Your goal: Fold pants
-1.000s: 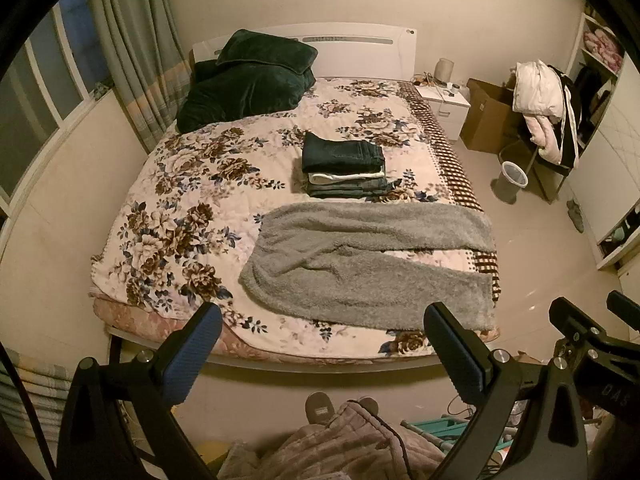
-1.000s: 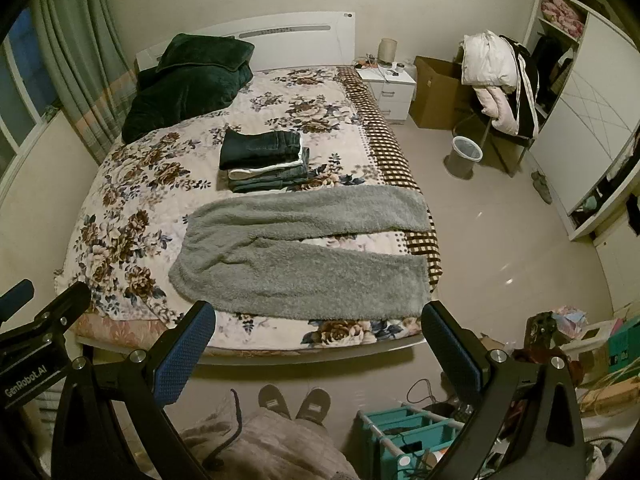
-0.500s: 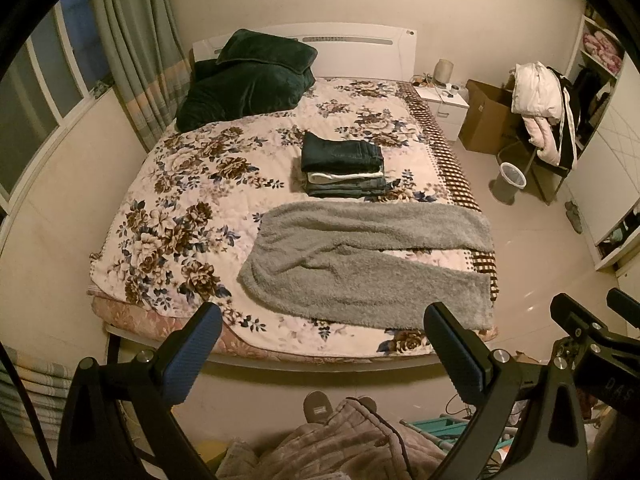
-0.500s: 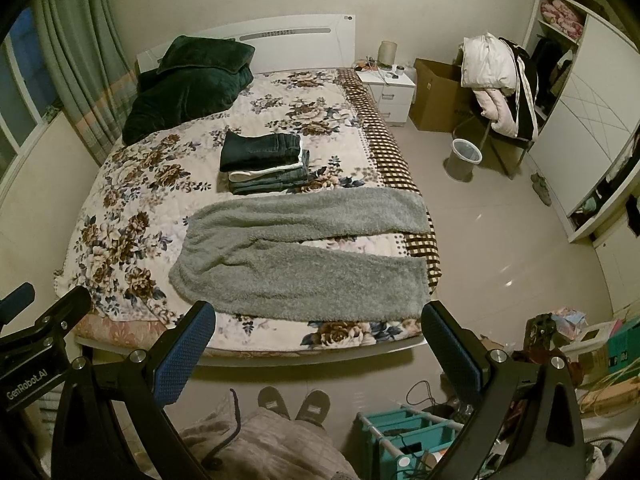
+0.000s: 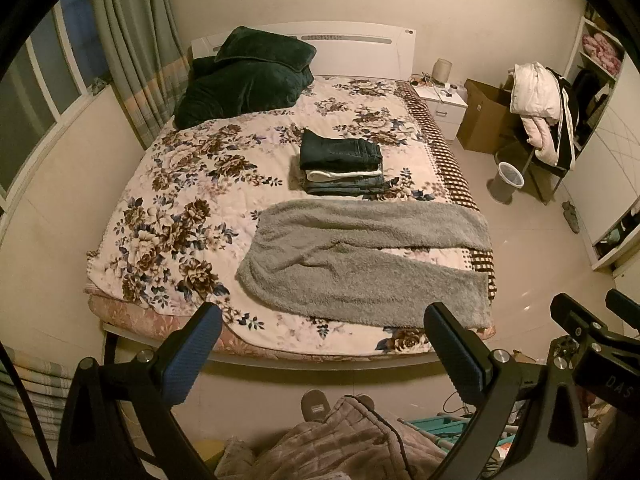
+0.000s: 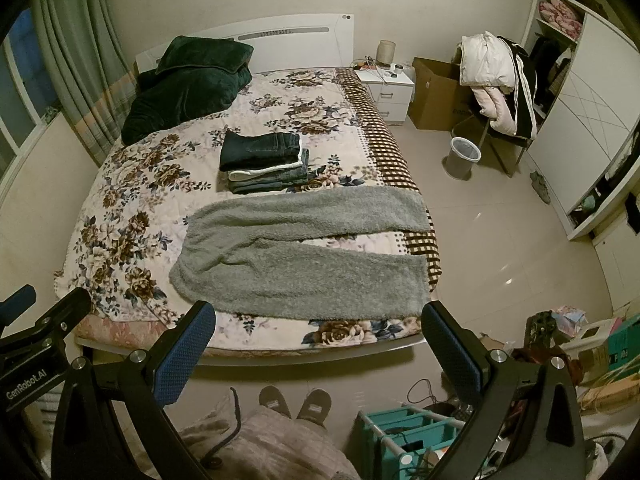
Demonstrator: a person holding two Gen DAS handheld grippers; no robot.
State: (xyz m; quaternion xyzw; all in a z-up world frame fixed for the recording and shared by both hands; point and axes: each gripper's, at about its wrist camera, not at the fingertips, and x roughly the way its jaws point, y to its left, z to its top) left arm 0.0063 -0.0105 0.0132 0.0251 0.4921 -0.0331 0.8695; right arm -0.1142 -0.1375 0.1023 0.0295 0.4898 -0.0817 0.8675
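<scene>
Grey fleece pants [image 5: 360, 264] lie spread flat near the foot of the bed, waist to the left, both legs running right to the bed's edge; they also show in the right wrist view [image 6: 304, 260]. My left gripper [image 5: 322, 344] is open and empty, held above the floor in front of the bed, apart from the pants. My right gripper [image 6: 318, 340] is open and empty at the same distance. Each gripper shows at the edge of the other's view.
A stack of folded jeans [image 5: 342, 166] sits mid-bed behind the pants. Dark green bedding [image 5: 244, 80] lies at the headboard. A bin [image 6: 462, 156], a clothes-laden chair [image 6: 496, 88], a teal rack [image 6: 404, 432] and floor clutter stand on the right. My slippered feet [image 6: 296, 400] are below.
Both views have shifted very slightly toward the bed. The pants and the open jaws have not changed.
</scene>
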